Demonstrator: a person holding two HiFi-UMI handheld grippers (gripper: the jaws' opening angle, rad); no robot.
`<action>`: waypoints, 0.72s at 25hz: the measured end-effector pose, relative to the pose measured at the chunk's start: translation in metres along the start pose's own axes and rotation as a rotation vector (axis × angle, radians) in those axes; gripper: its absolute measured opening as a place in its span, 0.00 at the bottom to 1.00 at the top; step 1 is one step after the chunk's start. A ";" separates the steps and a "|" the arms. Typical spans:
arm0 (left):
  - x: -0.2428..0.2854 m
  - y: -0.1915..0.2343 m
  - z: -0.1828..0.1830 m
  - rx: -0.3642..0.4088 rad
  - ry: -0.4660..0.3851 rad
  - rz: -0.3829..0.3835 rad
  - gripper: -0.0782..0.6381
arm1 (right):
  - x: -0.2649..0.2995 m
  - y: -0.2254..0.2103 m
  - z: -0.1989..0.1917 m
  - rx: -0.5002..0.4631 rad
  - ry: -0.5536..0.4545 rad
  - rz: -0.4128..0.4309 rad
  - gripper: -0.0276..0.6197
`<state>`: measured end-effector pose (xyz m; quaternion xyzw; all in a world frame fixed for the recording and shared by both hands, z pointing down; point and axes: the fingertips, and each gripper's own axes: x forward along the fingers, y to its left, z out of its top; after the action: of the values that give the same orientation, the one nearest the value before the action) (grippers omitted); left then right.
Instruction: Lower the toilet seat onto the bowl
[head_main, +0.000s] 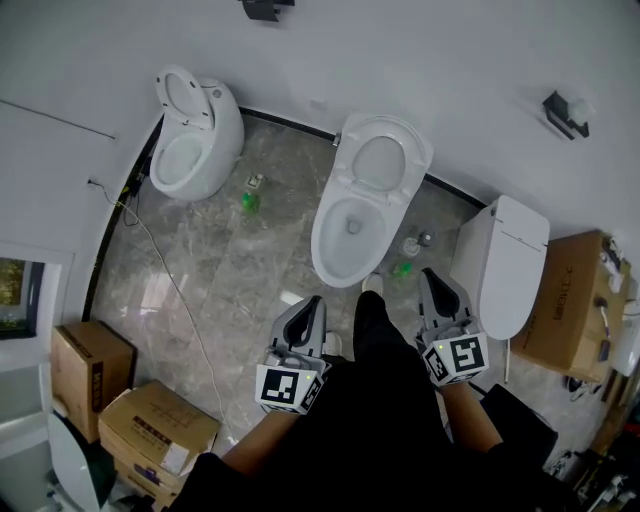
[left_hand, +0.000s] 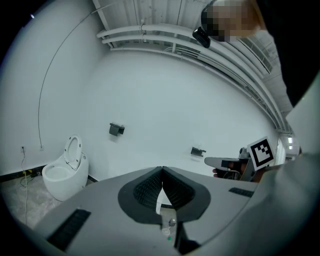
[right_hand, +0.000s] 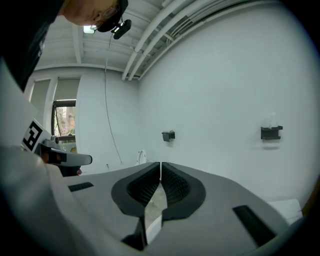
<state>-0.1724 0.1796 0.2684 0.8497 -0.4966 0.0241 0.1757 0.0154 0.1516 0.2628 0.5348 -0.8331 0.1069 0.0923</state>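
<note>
Seen from above, a white toilet stands against the wall on a marble floor. Its toilet seat is raised upright behind the open bowl. A person stands just in front of it, holding the left gripper and right gripper. Each gripper's jaws are pressed together and empty, clear of the toilet.

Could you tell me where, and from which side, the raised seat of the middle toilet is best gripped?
I'd take the seat by its free top rim, coming from the front over the bowl. It stands upright, leaning back, so only that edge offers a pinch. The right tool is shut and must open first.
</note>
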 end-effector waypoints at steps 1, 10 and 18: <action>0.008 0.002 -0.001 0.004 -0.001 0.013 0.13 | 0.007 -0.009 0.004 0.002 -0.026 0.017 0.09; 0.113 -0.003 0.008 0.000 0.007 0.038 0.13 | 0.070 -0.110 0.028 0.020 -0.067 0.061 0.09; 0.185 0.000 -0.002 -0.011 0.057 0.046 0.13 | 0.123 -0.162 0.011 0.073 -0.009 0.113 0.09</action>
<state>-0.0780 0.0255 0.3101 0.8361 -0.5108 0.0495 0.1937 0.1126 -0.0241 0.2979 0.4906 -0.8578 0.1399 0.0630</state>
